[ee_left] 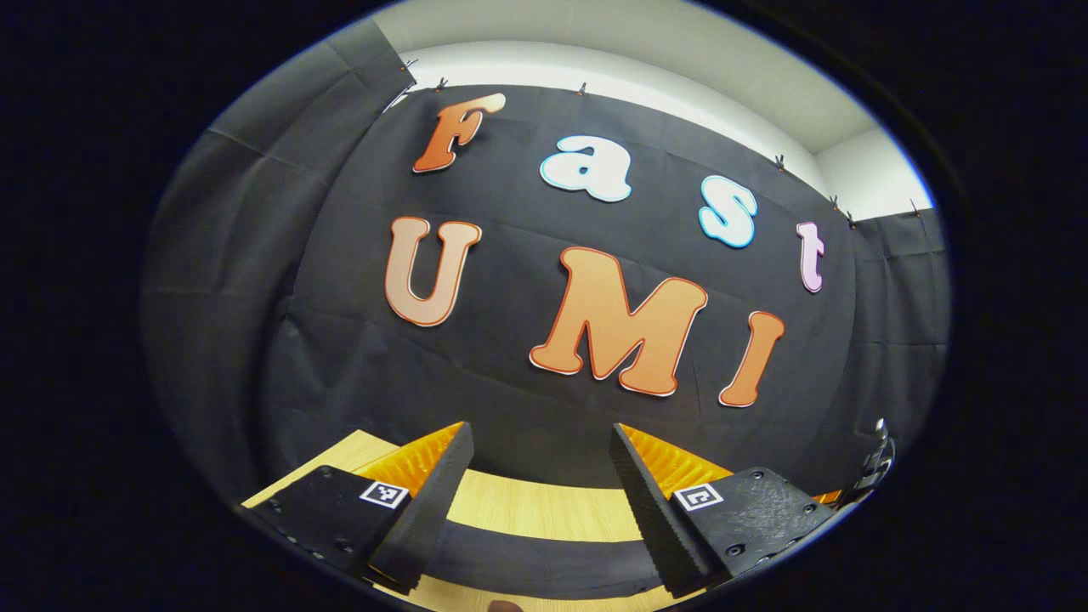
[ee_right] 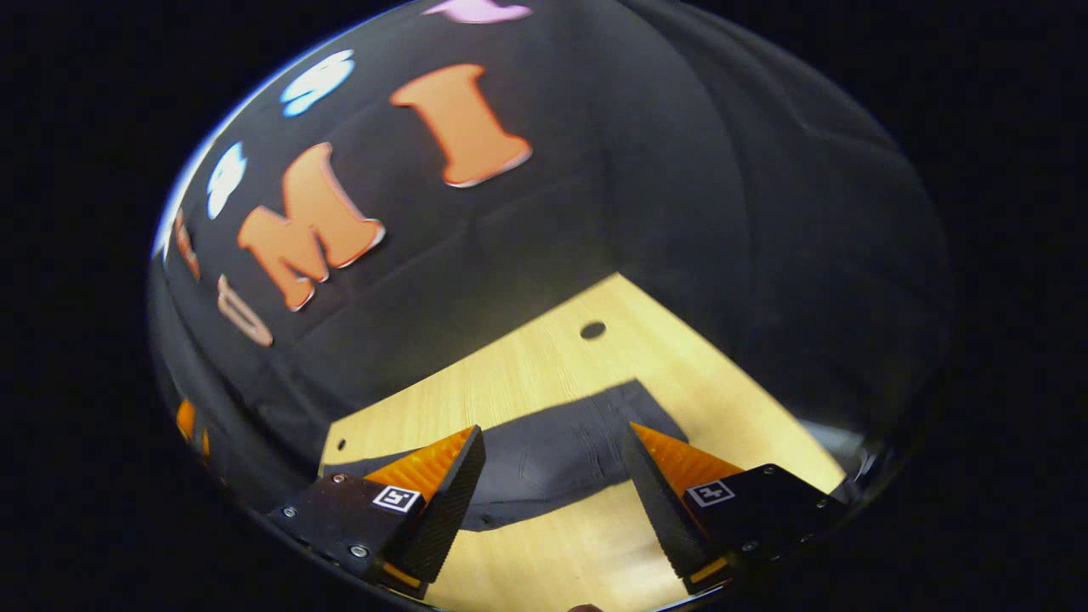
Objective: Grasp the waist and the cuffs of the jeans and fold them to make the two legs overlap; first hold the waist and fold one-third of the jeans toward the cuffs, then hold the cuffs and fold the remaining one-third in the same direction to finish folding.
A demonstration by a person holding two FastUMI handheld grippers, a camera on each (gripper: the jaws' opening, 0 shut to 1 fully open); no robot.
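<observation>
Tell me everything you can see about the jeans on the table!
The jeans are dark grey-blue denim, lying flat and spread out on the light wooden table. In the right gripper view you can see seams and what looks like a back pocket near the waist end. They stretch across the table, partly hidden behind the right gripper, which hangs open above them without touching. In the left gripper view they show as a dark band low between that gripper's fingers.

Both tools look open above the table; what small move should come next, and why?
Probably lower the right tool toward the jeans and close on an edge. In the right gripper view they lie flat and unheld on the wooden table, with both fingers spread. The left tool is open too, aimed mostly at the wall.
</observation>
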